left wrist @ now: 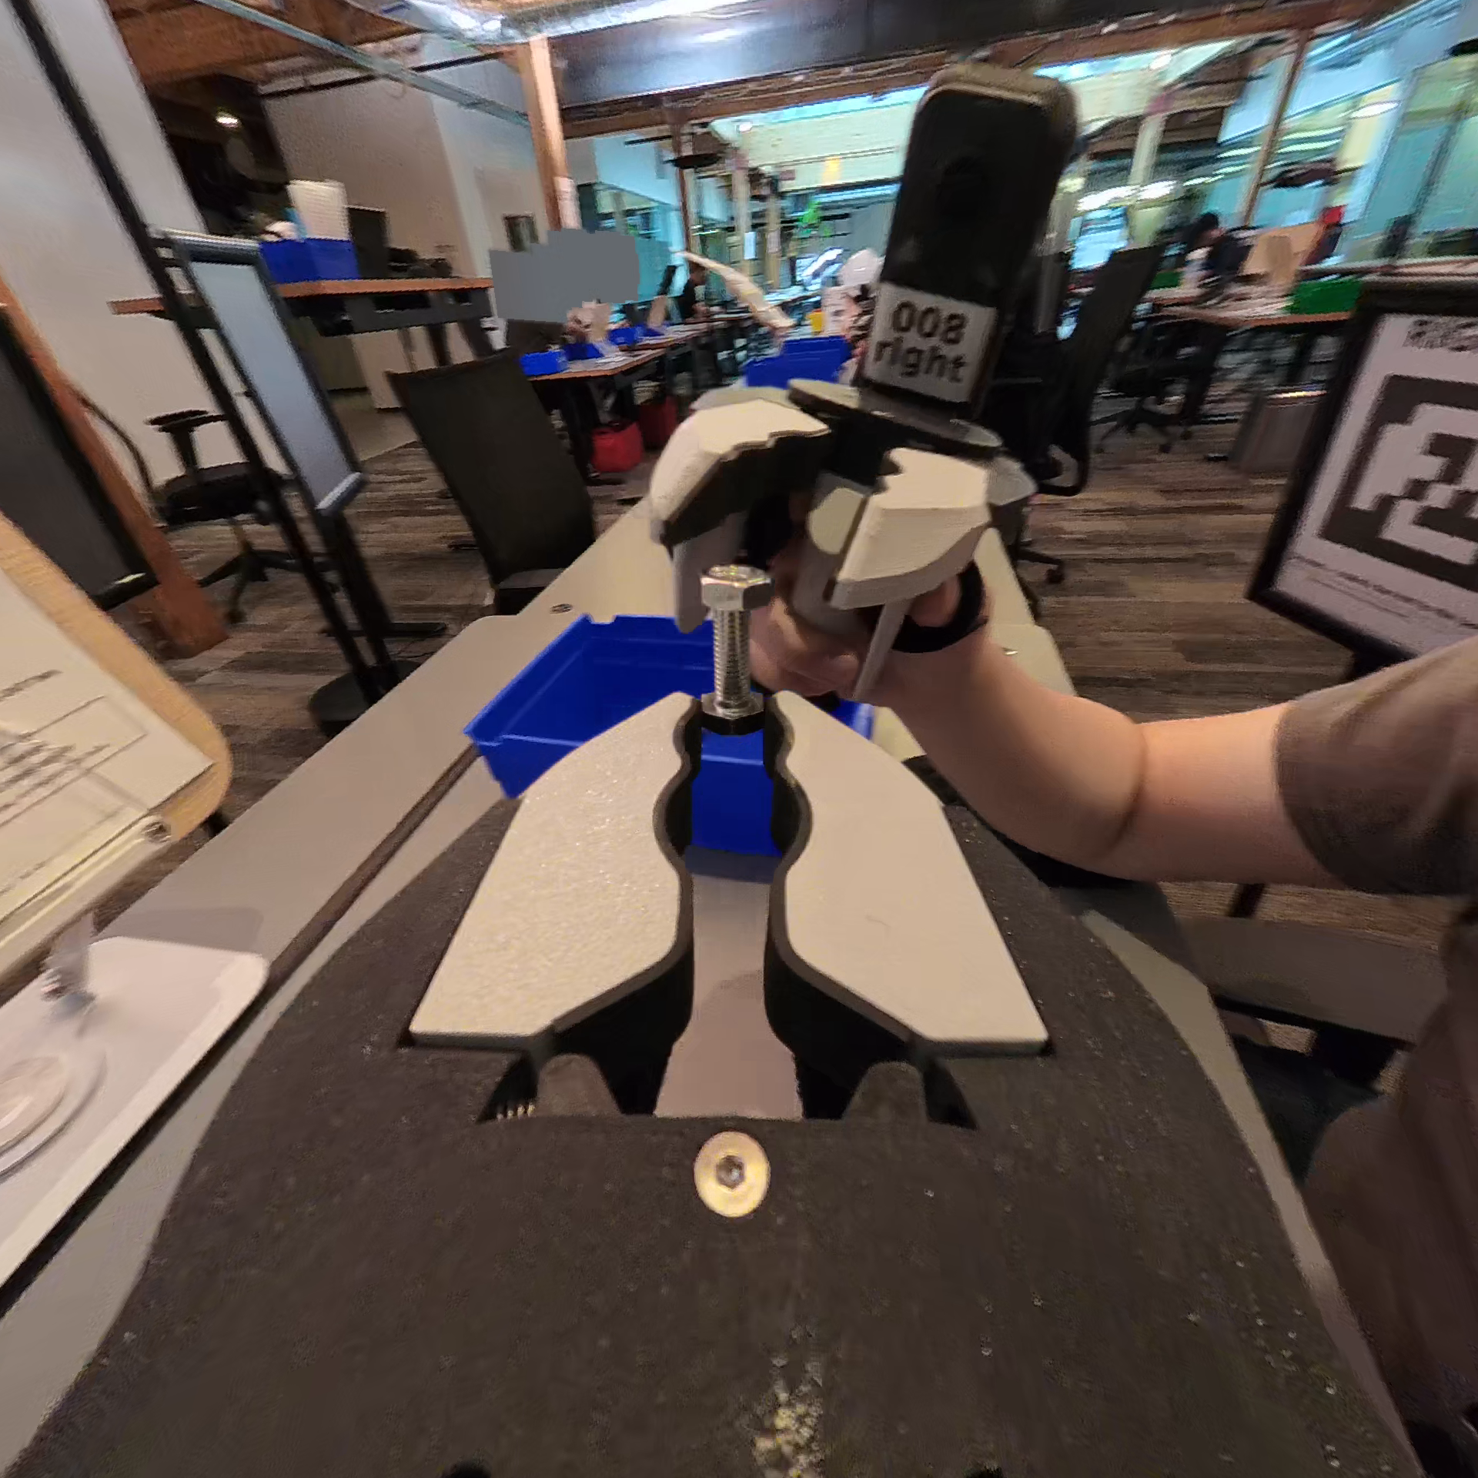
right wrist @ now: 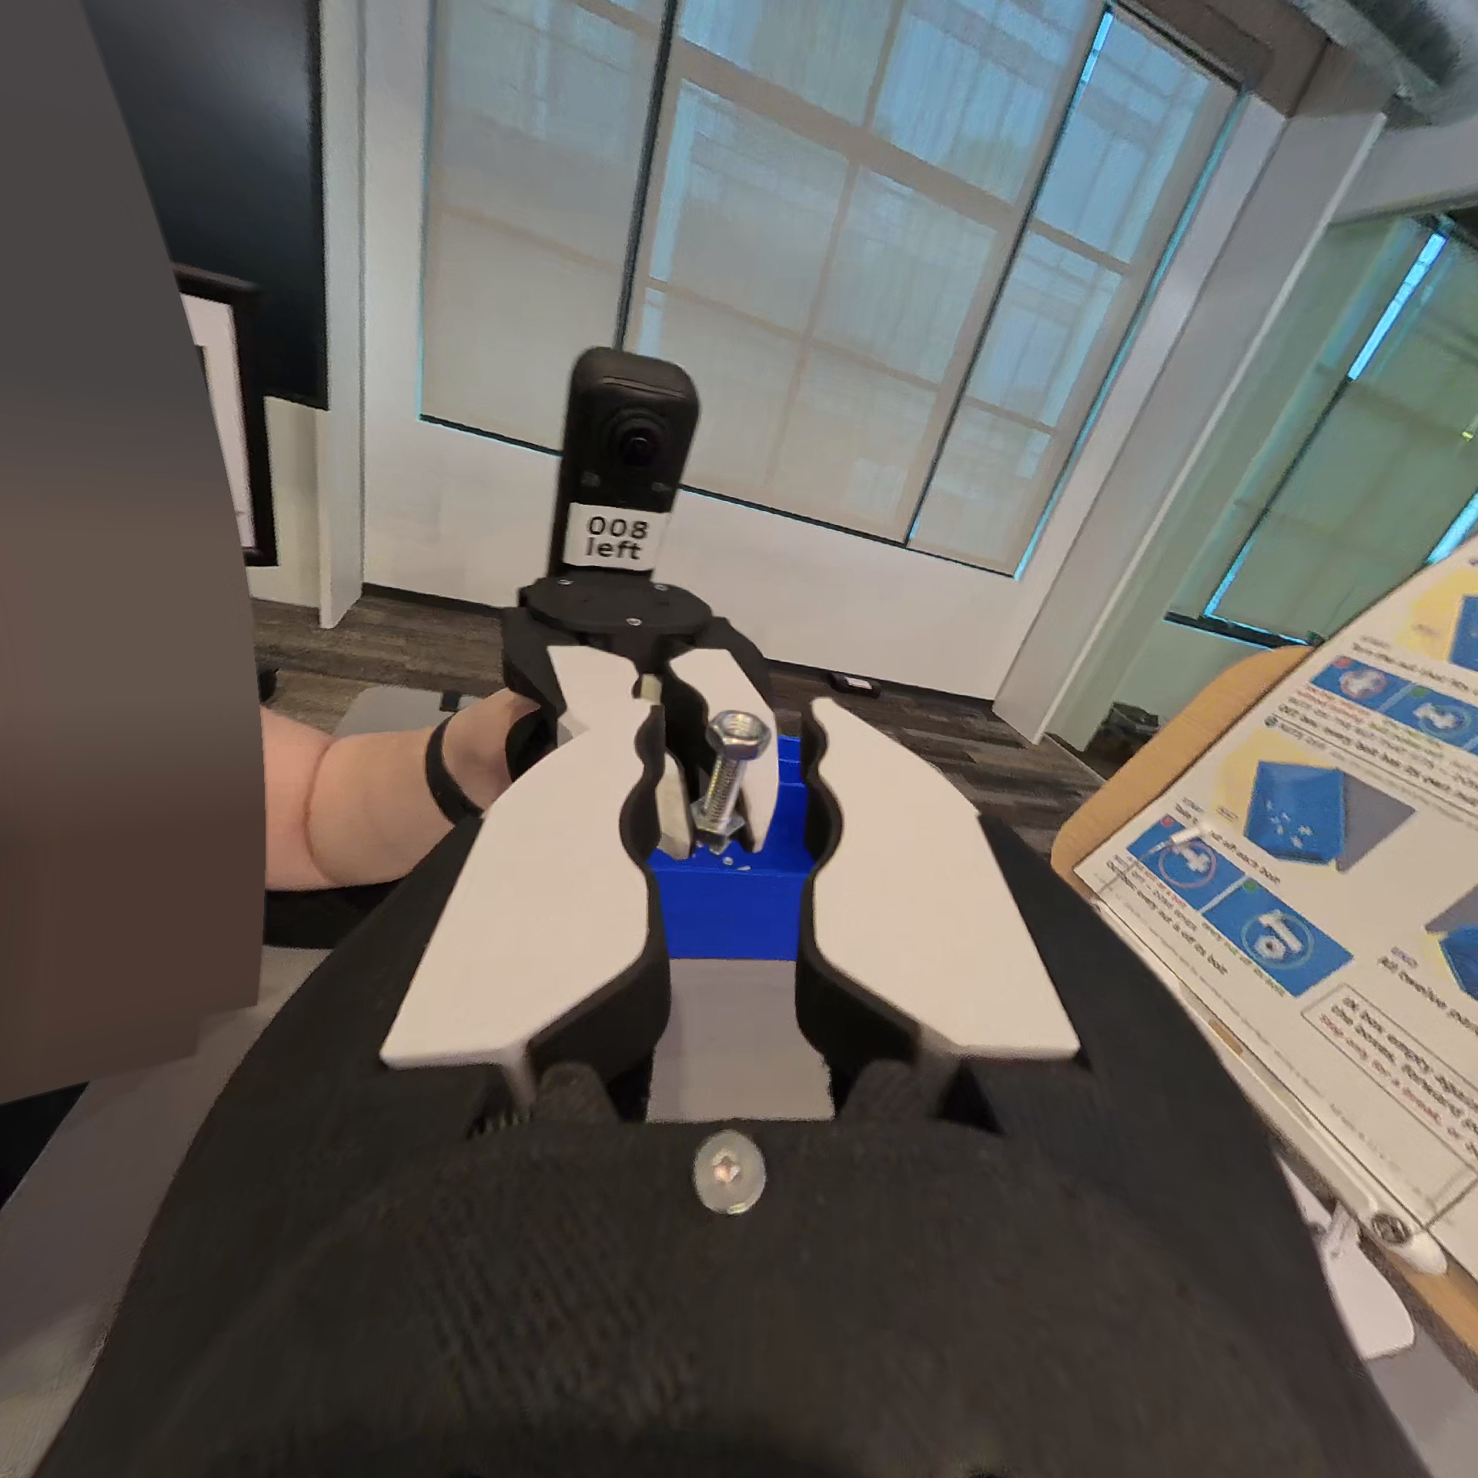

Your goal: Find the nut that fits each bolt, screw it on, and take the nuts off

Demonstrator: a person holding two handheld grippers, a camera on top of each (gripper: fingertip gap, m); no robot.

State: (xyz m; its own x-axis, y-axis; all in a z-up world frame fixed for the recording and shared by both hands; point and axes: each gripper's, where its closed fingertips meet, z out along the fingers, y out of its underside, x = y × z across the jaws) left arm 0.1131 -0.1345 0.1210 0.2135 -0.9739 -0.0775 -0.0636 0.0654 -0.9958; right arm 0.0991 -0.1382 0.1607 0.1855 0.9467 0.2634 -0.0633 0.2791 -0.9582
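One bolt [left wrist: 734, 632] with one nut [left wrist: 733, 705] on its thread — two tongs, left [left wrist: 729, 712] and right [right wrist: 734, 768] — one blue bin [left wrist: 592, 688], one desk [left wrist: 352, 800], two instruction sheets [right wrist: 1296, 864] [left wrist: 72, 768].
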